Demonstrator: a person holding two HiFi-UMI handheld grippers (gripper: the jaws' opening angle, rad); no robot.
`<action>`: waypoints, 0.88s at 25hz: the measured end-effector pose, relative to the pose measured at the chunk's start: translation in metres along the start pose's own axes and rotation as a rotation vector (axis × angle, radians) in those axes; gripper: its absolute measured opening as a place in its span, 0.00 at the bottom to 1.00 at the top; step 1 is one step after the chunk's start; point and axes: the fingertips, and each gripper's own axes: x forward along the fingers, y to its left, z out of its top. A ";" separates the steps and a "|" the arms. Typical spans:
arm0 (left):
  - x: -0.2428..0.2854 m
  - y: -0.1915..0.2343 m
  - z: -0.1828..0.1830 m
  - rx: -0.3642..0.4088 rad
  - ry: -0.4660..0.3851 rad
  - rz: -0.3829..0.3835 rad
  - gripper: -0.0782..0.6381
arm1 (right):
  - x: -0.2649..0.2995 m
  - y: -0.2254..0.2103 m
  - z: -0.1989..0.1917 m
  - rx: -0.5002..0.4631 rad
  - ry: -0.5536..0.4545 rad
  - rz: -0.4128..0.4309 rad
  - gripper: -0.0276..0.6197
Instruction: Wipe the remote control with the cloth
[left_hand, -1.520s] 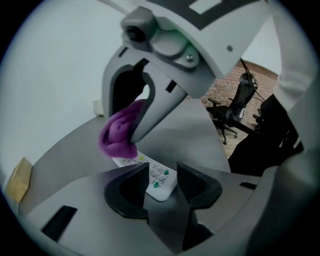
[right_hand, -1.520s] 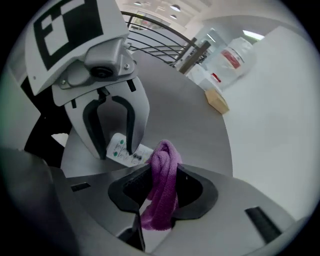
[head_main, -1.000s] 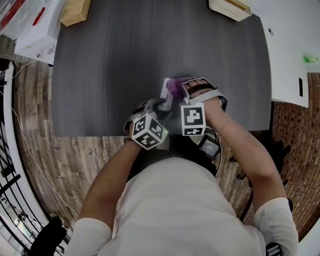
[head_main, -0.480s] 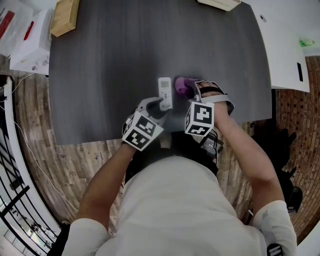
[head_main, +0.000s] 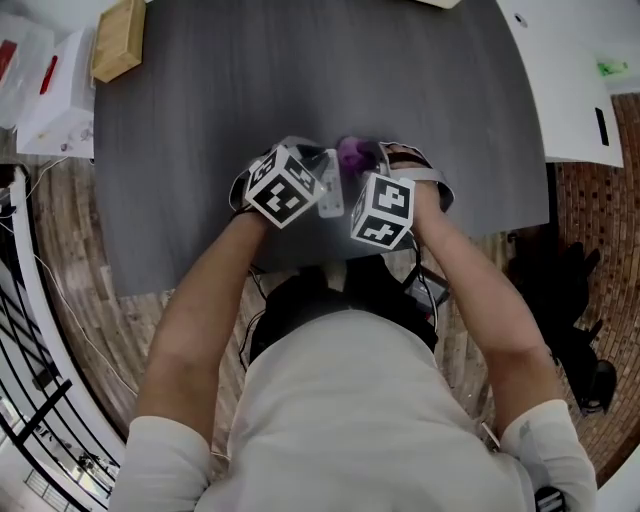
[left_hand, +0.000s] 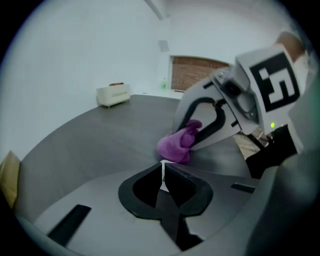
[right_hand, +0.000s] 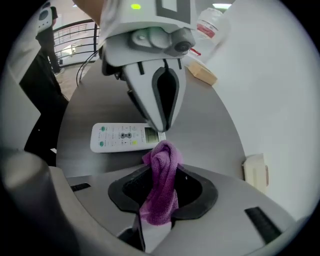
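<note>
Cloth first: our right gripper is pinched shut on the bunched purple cloth, just beside the flat white remote control on the grey table. Our left gripper is shut, tips on the remote's end. We should press down there, then rub softly along its top.

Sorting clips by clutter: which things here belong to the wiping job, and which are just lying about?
In use: remote control, purple cloth, left claw, right claw.
Lying about: wooden block, white box, cream box.
</note>
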 end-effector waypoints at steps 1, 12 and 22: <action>0.005 -0.007 -0.002 0.046 0.020 -0.004 0.14 | 0.003 0.000 0.003 -0.003 -0.003 0.006 0.24; 0.008 -0.013 -0.006 -0.060 -0.066 0.060 0.12 | -0.028 0.069 -0.002 -0.084 -0.070 0.072 0.24; 0.004 -0.006 -0.013 -0.181 -0.093 0.081 0.12 | -0.073 0.135 0.025 0.084 -0.242 0.311 0.24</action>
